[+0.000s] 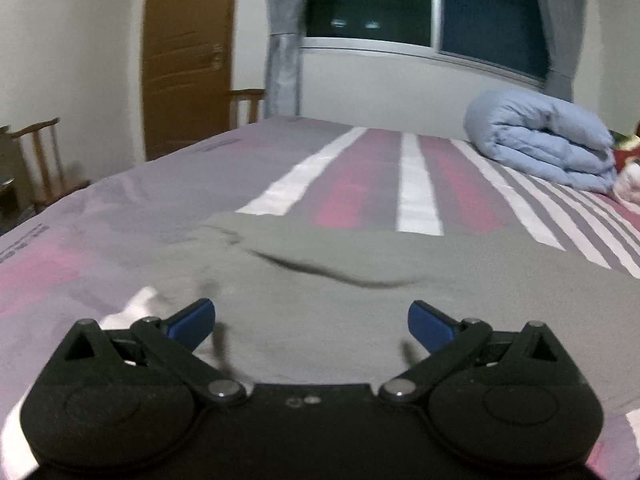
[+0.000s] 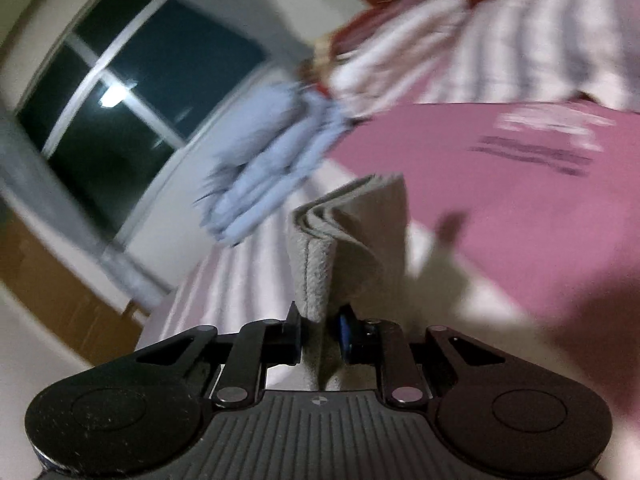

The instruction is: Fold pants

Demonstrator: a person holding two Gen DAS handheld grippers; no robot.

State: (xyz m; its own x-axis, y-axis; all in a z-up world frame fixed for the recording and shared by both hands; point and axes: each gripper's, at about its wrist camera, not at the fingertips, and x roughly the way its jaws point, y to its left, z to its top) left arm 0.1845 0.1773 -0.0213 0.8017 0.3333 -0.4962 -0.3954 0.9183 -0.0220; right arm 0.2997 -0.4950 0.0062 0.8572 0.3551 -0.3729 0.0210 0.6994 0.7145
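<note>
Gripping: right gripper (image 2: 320,330), black with blue pads, pinched on a folded edge of the grey knit pants (image 2: 320,264), lifted off the bed.
Left gripper (image 1: 311,322): jaws spread wide, nothing between them, above the pants.
Pants (image 1: 360,280): spread flat on the near part of the pink, grey and white striped bedsheet (image 1: 416,184).
Far right: rolled pale blue quilt (image 1: 540,140) on the bed.

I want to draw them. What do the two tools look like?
Both are black, with two round discs at the back and slim linked bars joined by silver rivets. The left tool has blue pads. The right tool has a ribbed grey plate with a small round mark.
</note>
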